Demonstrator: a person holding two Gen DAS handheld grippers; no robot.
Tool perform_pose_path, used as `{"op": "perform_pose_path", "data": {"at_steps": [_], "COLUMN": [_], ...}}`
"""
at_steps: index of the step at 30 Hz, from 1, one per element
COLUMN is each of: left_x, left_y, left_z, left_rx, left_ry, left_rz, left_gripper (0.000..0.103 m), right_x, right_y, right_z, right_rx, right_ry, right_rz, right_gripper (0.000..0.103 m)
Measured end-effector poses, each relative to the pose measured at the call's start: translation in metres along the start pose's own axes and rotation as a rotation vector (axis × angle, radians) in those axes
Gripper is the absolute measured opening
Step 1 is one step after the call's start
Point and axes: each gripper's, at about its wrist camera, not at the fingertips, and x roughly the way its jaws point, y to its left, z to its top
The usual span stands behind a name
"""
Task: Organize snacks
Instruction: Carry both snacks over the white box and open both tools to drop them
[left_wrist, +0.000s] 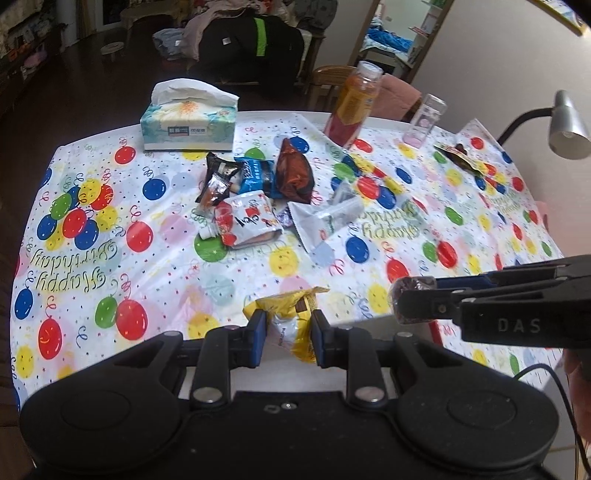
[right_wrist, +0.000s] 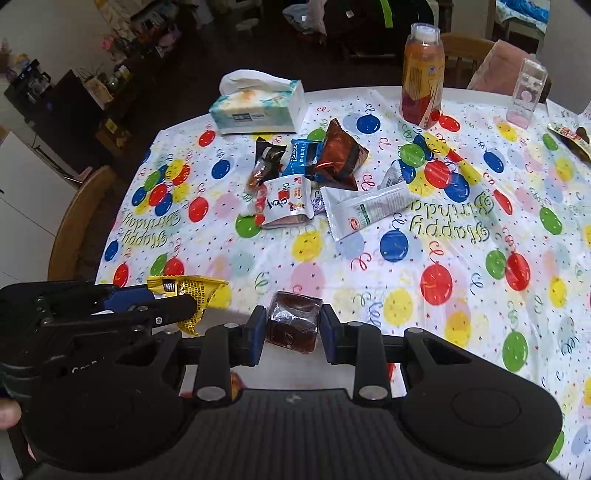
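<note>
Yellow snack packet (left_wrist: 291, 325) clamped in left gripper (left_wrist: 288, 334); right gripper (right_wrist: 291, 330) pinching brown wrapped snack (right_wrist: 293, 321).

Count of items, both wrist views.

Claws: 2. The left claw (left_wrist: 287, 334) grips 1 yellow snack packet (left_wrist: 290, 317); the right claw (right_wrist: 293, 334) grips 1 dark brown wrapped snack (right_wrist: 293, 321).

Loose snacks clustered at centre of the counter (left_wrist: 110, 266):
- black packet (left_wrist: 218, 173): 1
- blue packet (left_wrist: 258, 177): 1
- brown foil packet (left_wrist: 295, 171): 1
- white-and-red packet (left_wrist: 251, 219): 1
- white-and-silver packet (left_wrist: 325, 221): 1
- small items tucked between these: count unclear.

Separate wrapper (left_wrist: 460, 155) at right of frame: 1.

Non-snack items, upper part of frame:
- tissue box (left_wrist: 188, 123): 1
- orange drink bottle (left_wrist: 352, 105): 1
- clear container (left_wrist: 424, 120): 1
- desk lamp (left_wrist: 567, 123): 1
</note>
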Motion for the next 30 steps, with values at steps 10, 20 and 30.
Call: {"op": "perform_pose_path", "data": {"at_steps": [10, 20, 30], "left_x": [-0.016, 0.008, 0.044], "left_y": [-0.001, 0.006, 0.018], "left_z": [-0.034, -0.061, -0.067], "left_rx": [0.027, 0.044, 0.051], "left_ry": [0.025, 0.087, 0.126], "left_rz": [-0.033, -0.009, 0.075], "left_gripper": [0.023, 0.023, 0.023], "right_x": [-0.014, 0.029, 0.077], "right_y": [0.006, 0.008, 0.010], "right_z": [-0.041, -0.076, -0.088], "right_rx": [-0.010, -0.002, 0.012], "right_ry": [0.024, 0.109, 0.166], "right_rz": [0.004, -0.027, -0.055], "right_gripper": [0.030, 0.030, 0.030]}}
